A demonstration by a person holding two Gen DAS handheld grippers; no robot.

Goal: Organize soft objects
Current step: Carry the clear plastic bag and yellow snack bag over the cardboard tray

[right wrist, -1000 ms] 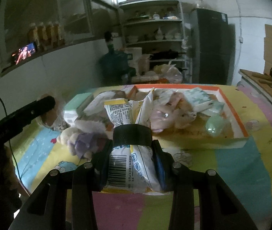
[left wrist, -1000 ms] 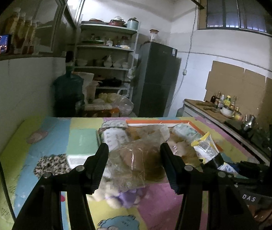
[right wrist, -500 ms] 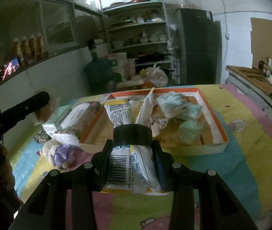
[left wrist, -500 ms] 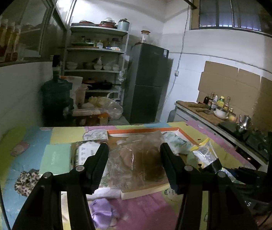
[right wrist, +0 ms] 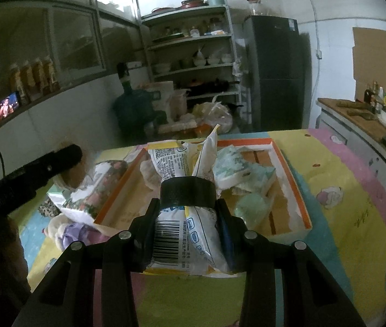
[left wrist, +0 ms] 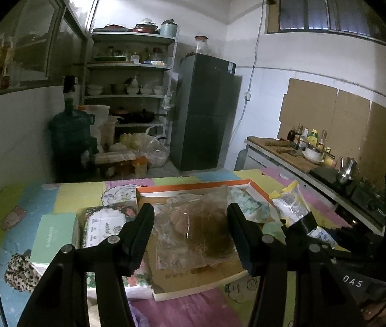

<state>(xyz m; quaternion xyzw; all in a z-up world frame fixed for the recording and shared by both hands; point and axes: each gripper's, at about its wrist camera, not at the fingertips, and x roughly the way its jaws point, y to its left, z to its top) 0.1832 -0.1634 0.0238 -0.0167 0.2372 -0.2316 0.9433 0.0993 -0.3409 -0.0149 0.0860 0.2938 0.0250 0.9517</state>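
Note:
My left gripper [left wrist: 190,218] is shut on a clear plastic bag of bread [left wrist: 193,231] and holds it above the orange-rimmed cardboard box [left wrist: 201,278]. My right gripper [right wrist: 187,212] is shut on a white and yellow snack packet [right wrist: 182,234], held over the mat just in front of the box [right wrist: 296,190]. The packet also shows in the left wrist view [left wrist: 291,207]. Inside the box lie a pale green tissue pack [right wrist: 244,174] and a light green soft ball [right wrist: 253,207]. A purple and white plush toy [right wrist: 67,231] lies on the mat left of the box.
A floral-print pack [left wrist: 106,223] leans on the box's left rim. A mint green box [left wrist: 54,234] and a leopard-print cloth [left wrist: 18,269] lie further left. The table carries a colourful cartoon mat [right wrist: 342,204]. A counter with bottles [left wrist: 307,141] stands to the right.
Both grippers have risen and pulled back from the table with their loads. The box now shows lower and smaller, and the plush toy has dropped out of the left wrist view.

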